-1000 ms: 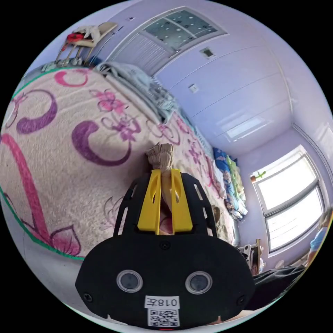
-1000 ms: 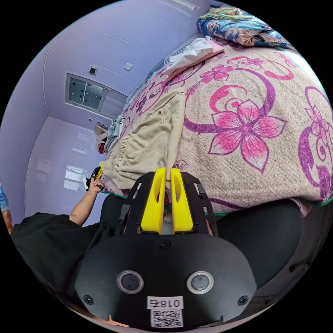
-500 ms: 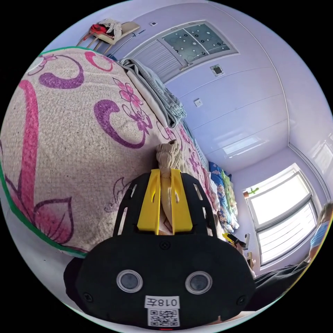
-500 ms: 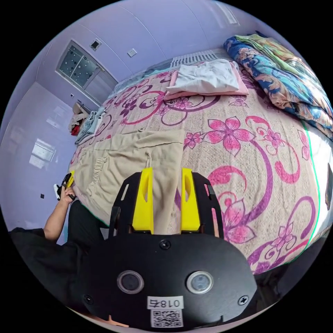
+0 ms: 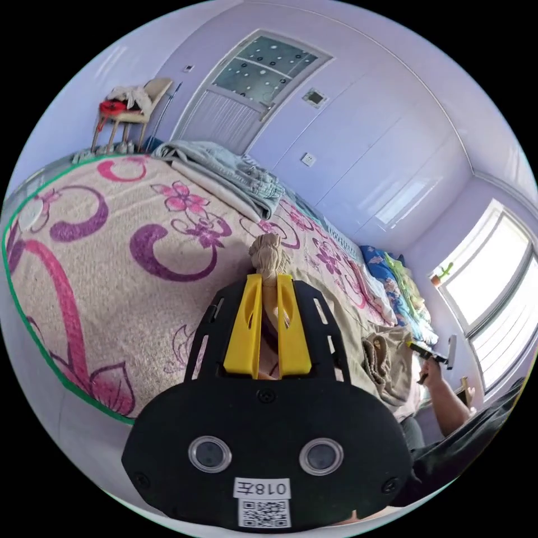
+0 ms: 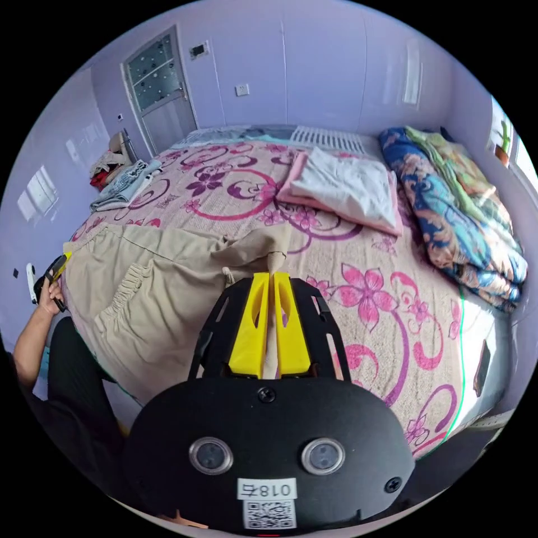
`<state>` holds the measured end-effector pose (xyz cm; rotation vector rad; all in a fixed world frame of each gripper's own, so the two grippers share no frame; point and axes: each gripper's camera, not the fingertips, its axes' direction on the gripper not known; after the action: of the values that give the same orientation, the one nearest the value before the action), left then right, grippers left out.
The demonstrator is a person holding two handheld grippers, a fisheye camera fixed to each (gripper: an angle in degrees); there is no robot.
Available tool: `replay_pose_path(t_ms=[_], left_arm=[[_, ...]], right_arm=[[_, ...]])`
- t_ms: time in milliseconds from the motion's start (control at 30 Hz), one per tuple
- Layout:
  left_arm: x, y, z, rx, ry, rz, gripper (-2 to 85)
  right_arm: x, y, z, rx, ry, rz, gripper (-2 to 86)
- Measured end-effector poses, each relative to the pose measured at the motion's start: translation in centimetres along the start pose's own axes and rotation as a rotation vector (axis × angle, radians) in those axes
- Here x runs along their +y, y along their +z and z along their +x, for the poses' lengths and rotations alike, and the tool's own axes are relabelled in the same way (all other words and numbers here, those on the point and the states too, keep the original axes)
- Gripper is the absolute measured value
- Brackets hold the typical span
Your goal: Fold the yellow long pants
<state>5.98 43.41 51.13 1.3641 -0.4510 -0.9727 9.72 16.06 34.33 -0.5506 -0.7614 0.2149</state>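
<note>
Both tongs were closed on cloth. In the left gripper view, the left gripper (image 5: 268, 280) had its two yellow jaws pressed together on a bunched end of the yellow long pants (image 5: 268, 256), and a small knot of beige cloth stood out past the jaw tips. In the right gripper view, the right gripper (image 6: 271, 278) had its jaws together on another part of the pants (image 6: 162, 280), where the cloth rose into a small peak at the tips.

The pants lay spread on the bed (image 6: 358, 291), near the edge of the bed closest to the person, and part of them hung over that edge. A gathered, elastic part of the cloth was visible on the side of the left gripper. The bed cover was beige with pink and purple flowers and curls.

In the right gripper view, the person's left hand (image 6: 47, 291) held the other tong just beside the corner of the pants. In the left gripper view, the person's right hand (image 5: 431, 370) was seen far along the same edge of the bed.

A folded white and pink pile (image 6: 344, 188) lay in the middle of the bed, well apart from the pants. A colourful quilt (image 6: 459, 218) lay along the far side edge. Folded grey clothes (image 6: 123, 182) lay at the edge near the door (image 6: 159, 84), and a chair (image 5: 134, 103) with clothes stood beside that door.
</note>
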Motion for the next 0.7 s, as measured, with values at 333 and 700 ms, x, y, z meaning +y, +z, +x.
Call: replay_pose_path(t_ms=[333, 700], left_arm=[[-7.1, -7.5, -3.0, -0.134, 0.181, 0.168, 4.6], [0.9, -16.6, -19.0, -0.043, -0.296, 0.175, 7.2]], right_arm=[[-5.7, -2.0, -11.4, 0.094, -0.173, 0.283, 0.7], [-7.1, 6.1, -17.8, -0.193, -0.021, 0.068, 6.2]])
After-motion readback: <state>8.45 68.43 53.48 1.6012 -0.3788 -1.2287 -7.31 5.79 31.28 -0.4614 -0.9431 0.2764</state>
